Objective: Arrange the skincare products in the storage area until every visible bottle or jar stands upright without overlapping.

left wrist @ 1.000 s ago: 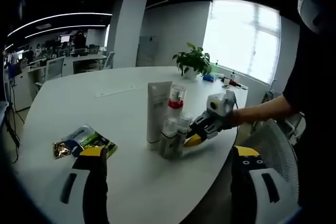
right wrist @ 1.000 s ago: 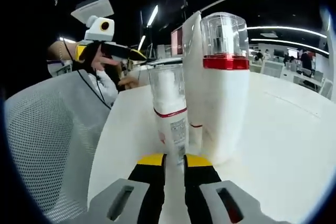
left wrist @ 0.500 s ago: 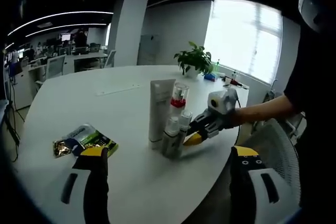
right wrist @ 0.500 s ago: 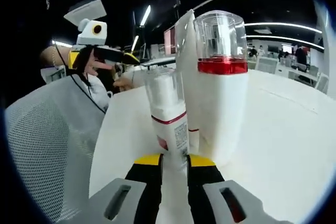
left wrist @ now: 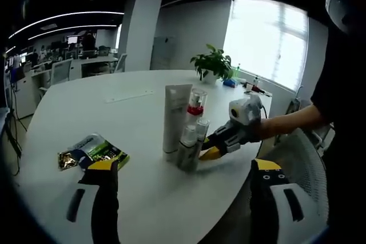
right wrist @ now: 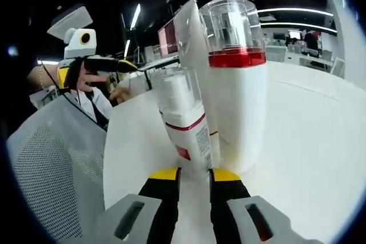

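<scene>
A group of skincare products stands mid-table: a white tube (left wrist: 174,117), a white bottle with a red band and clear cap (left wrist: 195,108), and two small clear-capped bottles (left wrist: 186,146) (left wrist: 201,132). My right gripper (left wrist: 213,152) reaches in from the right at the small bottles' base. In the right gripper view, a small bottle with a red line (right wrist: 186,124) leans left, its base pinched between my right gripper (right wrist: 194,173). The red-banded bottle (right wrist: 235,90) and the tube (right wrist: 186,24) stand just behind it. My left gripper (left wrist: 184,166) is wide open, holding nothing, short of the group.
A green and gold sachet (left wrist: 91,151) lies flat on the white table (left wrist: 86,112) to the left. A potted plant (left wrist: 214,64) and small items sit at the far edge by the window. A mesh chair (right wrist: 51,170) stands at the table's near edge.
The small red-lined bottle has come lower between my right jaws and now leans left. The right gripper view has rolled a little. The left gripper has hardly moved.
</scene>
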Demonstrator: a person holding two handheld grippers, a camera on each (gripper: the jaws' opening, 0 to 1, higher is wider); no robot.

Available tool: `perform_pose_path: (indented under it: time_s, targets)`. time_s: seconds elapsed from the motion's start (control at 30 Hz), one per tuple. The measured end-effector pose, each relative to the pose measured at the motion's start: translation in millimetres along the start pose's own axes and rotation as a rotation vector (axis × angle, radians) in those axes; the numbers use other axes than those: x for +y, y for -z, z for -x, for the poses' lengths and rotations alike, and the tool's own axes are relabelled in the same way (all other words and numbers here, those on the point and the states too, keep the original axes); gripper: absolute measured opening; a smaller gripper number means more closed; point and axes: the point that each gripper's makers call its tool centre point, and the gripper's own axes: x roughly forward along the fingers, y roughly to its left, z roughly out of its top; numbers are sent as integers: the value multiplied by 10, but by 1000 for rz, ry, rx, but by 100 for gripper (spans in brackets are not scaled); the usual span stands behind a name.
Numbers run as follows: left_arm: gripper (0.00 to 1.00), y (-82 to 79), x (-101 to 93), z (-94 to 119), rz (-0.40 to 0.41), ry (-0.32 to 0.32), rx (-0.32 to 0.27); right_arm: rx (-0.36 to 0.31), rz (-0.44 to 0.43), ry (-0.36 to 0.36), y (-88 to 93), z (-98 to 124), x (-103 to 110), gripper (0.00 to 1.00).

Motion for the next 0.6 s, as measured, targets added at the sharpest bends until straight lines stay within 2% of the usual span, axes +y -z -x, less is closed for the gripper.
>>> perform_pose_path:
  time_s: [0.6]
  targets:
    - [89,18,-40,-9,-3,10,8,18,1,11,-11,42,47,15]
